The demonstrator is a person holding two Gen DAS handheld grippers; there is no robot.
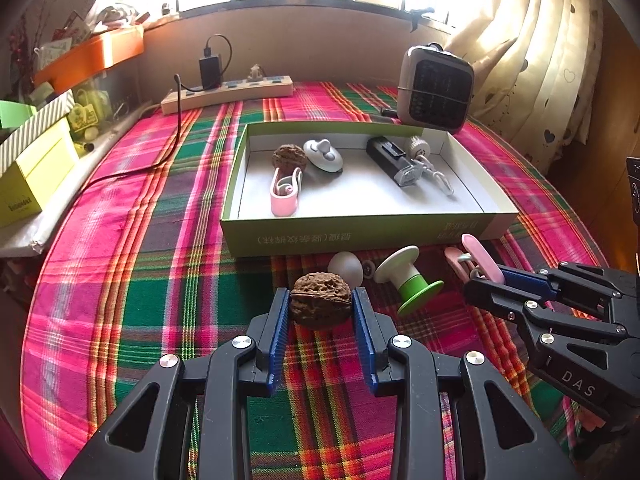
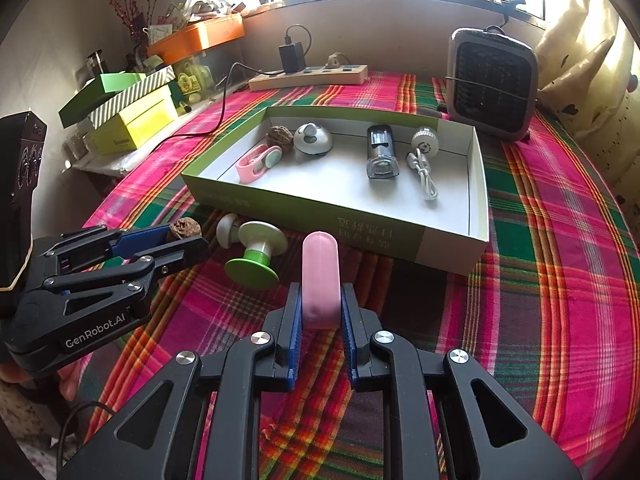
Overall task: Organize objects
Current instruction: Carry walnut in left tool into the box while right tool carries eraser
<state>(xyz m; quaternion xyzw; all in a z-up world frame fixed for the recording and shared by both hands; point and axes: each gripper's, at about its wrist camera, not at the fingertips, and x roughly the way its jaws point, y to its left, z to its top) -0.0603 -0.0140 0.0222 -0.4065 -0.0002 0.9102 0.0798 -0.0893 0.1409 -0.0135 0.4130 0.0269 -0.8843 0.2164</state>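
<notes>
1. The left claw (image 1: 320, 300) is clenched on a walnut (image 1: 320, 300), its blue pads pressing both sides, above the plaid tabletop (image 1: 140, 280).
2. The right claw (image 2: 320, 308) is clamped on a pink clip (image 2: 320, 276), which stands up between its pads.
3. A green-sided box (image 1: 360, 232) lies at 12 o'clock from both claws, just beyond them.
4. In the box, from 9 to 3 o'clock: another pink clip (image 1: 284, 192), a second walnut (image 1: 289, 157), a white round gadget (image 1: 323, 156), a black bike light (image 1: 390, 160) and a white cable (image 1: 436, 176).
5. A green-and-white spool (image 1: 408, 280) and a white ball (image 1: 346, 268) rest on the tabletop between the claws, just before the box.
</notes>
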